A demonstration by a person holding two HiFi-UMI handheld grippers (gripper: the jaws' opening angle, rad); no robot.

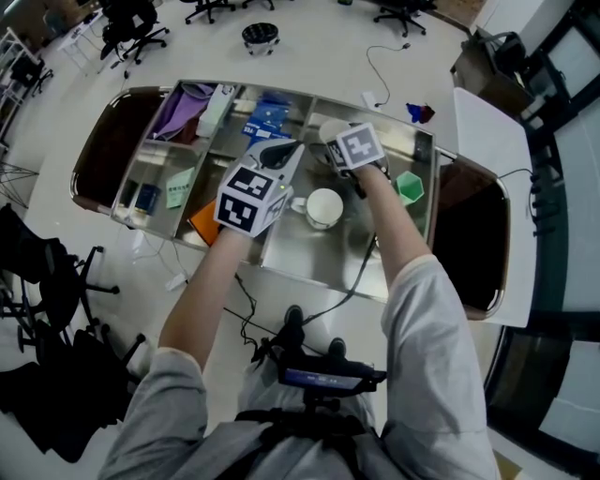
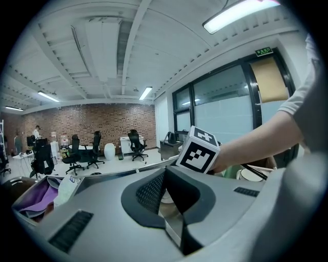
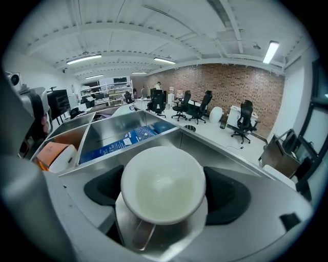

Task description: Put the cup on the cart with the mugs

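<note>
A steel cart with several compartments stands below me. A white cup stands upright on the cart's steel floor, between the jaws of my right gripper. Those jaws stand wide and I see no pad pressing on the cup. In the head view this cup peeks out beyond the right gripper and its marker cube. A white mug with a handle sits in the same compartment, nearer to me. My left gripper hovers left of it, shut and empty, also seen in the left gripper view.
A green cup stands at the compartment's right end. Other compartments hold blue packets, a purple cloth and an orange thing. Office chairs and a cable are on the floor beyond the cart.
</note>
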